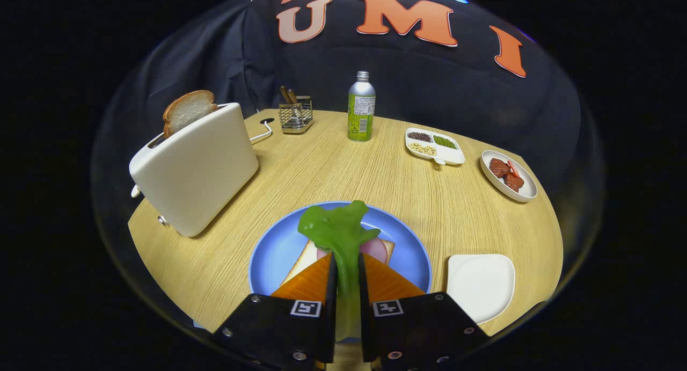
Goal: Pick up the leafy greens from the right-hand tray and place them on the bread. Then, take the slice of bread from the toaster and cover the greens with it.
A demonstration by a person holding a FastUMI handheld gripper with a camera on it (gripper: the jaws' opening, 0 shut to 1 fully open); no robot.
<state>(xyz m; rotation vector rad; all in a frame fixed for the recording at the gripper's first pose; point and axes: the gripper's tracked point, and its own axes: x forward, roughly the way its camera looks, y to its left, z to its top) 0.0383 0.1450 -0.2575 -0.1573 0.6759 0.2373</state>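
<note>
Now the fingers point(347, 263) pinch the leafy greens point(339, 232) by the stem, holding them over the bread point(304, 259) on the blue plate point(273, 253); another slice point(188, 109) stands in the toaster point(198, 167).

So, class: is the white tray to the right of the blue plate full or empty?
Empty. The white tray shows only its bare surface; the leafy greens are pinched between the gripper fingers above the blue plate.

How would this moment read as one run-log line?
gripper: shut on green leafy lettuce | over bread slice with ham on blue plate | toast slice in white toaster
</note>
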